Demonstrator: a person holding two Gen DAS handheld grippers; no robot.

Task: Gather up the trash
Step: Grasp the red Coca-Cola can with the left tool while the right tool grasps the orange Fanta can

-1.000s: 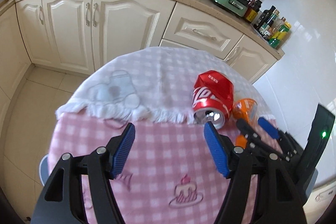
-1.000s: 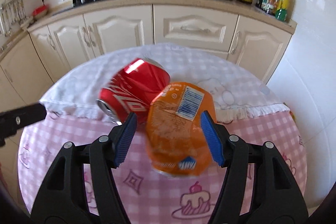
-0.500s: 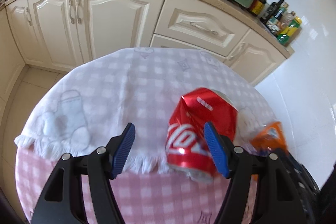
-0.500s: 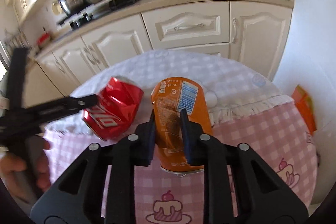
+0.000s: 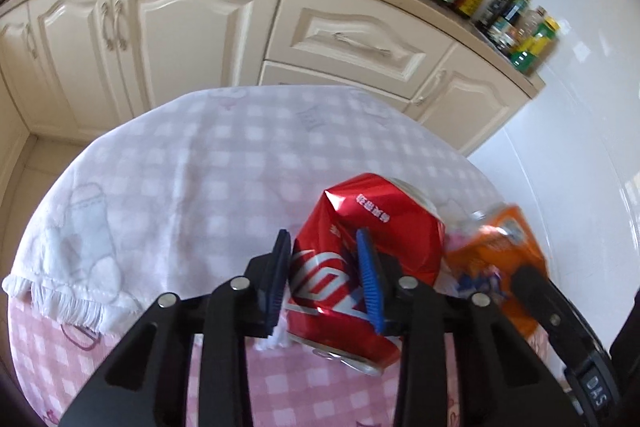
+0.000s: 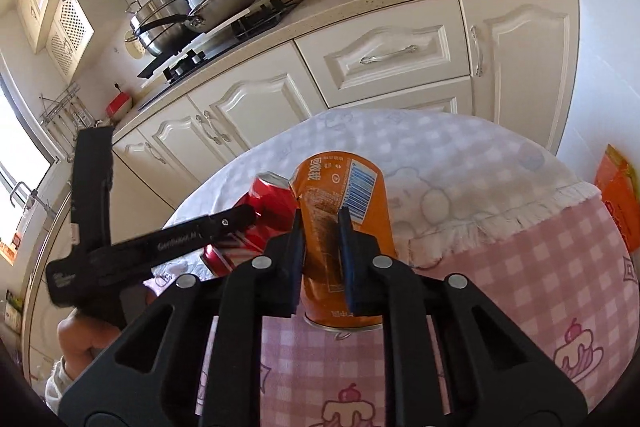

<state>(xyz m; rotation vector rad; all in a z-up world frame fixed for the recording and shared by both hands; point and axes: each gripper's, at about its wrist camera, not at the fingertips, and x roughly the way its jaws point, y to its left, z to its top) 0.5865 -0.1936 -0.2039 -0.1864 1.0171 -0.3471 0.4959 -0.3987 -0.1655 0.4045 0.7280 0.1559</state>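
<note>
Over the round checked tablecloth (image 5: 168, 187), squeezing the crushed red can (image 5: 360, 251) in the left gripper (image 5: 324, 275), jaws just closing in; beside it, pinching the dented orange can (image 6: 340, 227) in the right gripper (image 6: 322, 251).

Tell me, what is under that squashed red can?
The red can lies on a pale checked cloth with a fringed edge, spread over a pink checked tablecloth. The spot directly beneath it is covered by the can.
</note>
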